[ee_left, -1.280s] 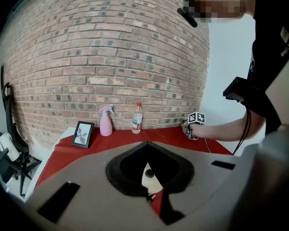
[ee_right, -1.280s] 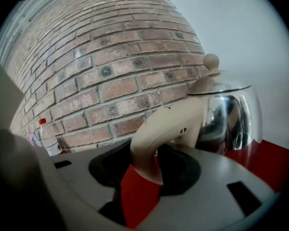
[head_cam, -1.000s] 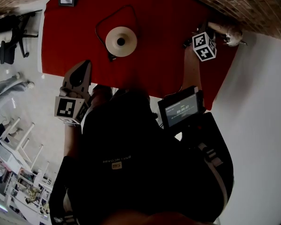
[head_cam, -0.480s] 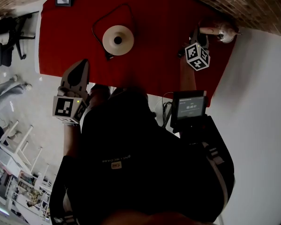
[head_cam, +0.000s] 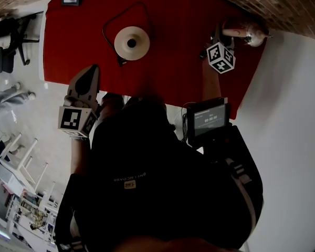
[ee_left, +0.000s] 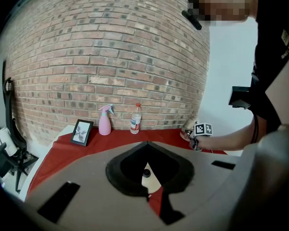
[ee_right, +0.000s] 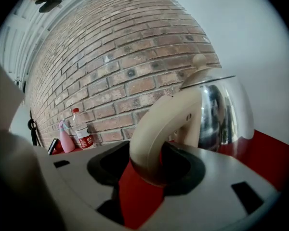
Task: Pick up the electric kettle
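The electric kettle (head_cam: 245,31), shiny steel with a cream handle and lid, stands on the red table (head_cam: 173,67) at its far right, off its base. My right gripper (head_cam: 222,37) reaches it from the near side. In the right gripper view the cream handle (ee_right: 156,129) sits between the jaws of the right gripper (ee_right: 149,177); they are opening, and red cloth shows in a gap beside the handle. The round cream kettle base (head_cam: 132,42) with its black cord lies mid-table. My left gripper (head_cam: 88,76) hovers at the table's near left edge, shut and empty, pointing at the base (ee_left: 145,173).
A brick wall runs behind the table. A picture frame (ee_left: 82,132), a pink spray bottle (ee_left: 105,120) and a water bottle (ee_left: 136,118) stand along it. A small screen device (head_cam: 207,118) hangs at the person's chest. White floor lies right of the table.
My right gripper has shifted a little by the kettle's handle. The left gripper has not moved.
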`<state>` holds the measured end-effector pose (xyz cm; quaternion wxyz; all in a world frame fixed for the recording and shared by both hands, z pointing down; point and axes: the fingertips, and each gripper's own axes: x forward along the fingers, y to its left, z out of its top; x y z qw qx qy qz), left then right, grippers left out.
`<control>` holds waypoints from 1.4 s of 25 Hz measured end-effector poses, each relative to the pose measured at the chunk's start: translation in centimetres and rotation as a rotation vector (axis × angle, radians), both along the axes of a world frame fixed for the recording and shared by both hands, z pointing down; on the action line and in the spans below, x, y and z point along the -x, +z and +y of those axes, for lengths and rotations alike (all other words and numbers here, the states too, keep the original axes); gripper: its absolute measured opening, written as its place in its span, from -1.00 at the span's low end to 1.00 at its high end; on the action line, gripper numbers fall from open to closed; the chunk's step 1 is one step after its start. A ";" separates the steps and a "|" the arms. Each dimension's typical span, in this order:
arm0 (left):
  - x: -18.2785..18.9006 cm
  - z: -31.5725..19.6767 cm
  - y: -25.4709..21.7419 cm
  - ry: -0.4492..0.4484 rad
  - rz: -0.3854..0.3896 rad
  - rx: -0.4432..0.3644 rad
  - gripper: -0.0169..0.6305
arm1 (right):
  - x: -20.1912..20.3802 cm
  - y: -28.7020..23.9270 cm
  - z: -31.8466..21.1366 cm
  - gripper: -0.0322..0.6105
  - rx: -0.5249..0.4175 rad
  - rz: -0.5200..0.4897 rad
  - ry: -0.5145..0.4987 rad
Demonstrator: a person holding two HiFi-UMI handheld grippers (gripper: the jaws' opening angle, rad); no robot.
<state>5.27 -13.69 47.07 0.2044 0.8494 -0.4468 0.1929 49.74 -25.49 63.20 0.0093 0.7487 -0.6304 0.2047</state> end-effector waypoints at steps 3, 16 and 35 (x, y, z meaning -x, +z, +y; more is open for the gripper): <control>-0.3 0.1 0.0 -0.002 0.002 0.002 -0.93 | -0.3 0.2 -1.0 -0.27 0.004 0.029 -0.014; -0.9 0.4 0.6 0.005 0.003 0.013 -0.93 | -0.6 -0.9 -1.7 -0.53 0.011 0.231 -0.061; 0.8 0.4 -0.4 0.041 0.051 -0.046 -0.93 | 4.7 -6.4 -1.1 -0.52 -0.064 0.301 -0.172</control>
